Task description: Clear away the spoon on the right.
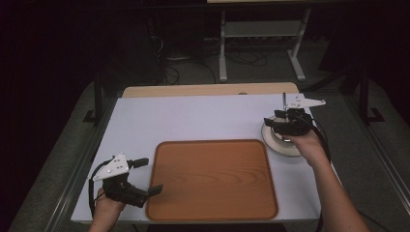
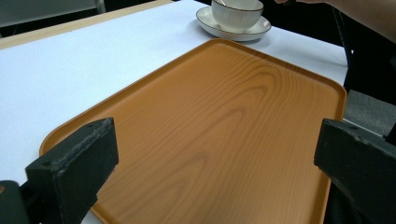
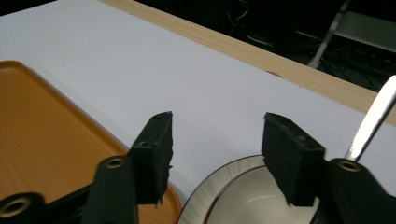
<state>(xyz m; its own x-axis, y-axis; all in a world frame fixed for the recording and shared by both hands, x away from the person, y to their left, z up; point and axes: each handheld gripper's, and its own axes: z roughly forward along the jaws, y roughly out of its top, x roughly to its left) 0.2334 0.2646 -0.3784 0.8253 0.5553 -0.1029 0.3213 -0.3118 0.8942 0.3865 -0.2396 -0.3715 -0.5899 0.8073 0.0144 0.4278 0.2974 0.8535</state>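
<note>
A white-topped bench (image 1: 193, 118) with a pale wooden strip along its far edge carries a rectangular, wood-grained orange-brown tray (image 1: 212, 179) with rounded corners near the person's side. Just beside the tray's far right corner a white ribbed bowl with a dark rim (image 2: 236, 14) stands on a white saucer (image 2: 219, 29); bowl and saucer are apart from the tray. A thin metal handle (image 3: 371, 120), probably that of a spoon, rises out of the bowl at a tilt.

The right claw (image 1: 270, 124) is held directly over the bowl, on its side nearer the tray. In the right gripper view its two black jaws are seen about half open, one above the bench between tray and bowl, the other above the bowl's inside, with the near rim (image 3: 219, 179) below the gap. Nothing is pressed between the pads, and whether they touch the rim cannot be told.

The left claw (image 1: 150, 176) is held low at the tray's near left corner, pointed across the tray. Its jaws are spread wide and nothing is gripped; in the left gripper view the bare tray surface is seen between them.
</note>
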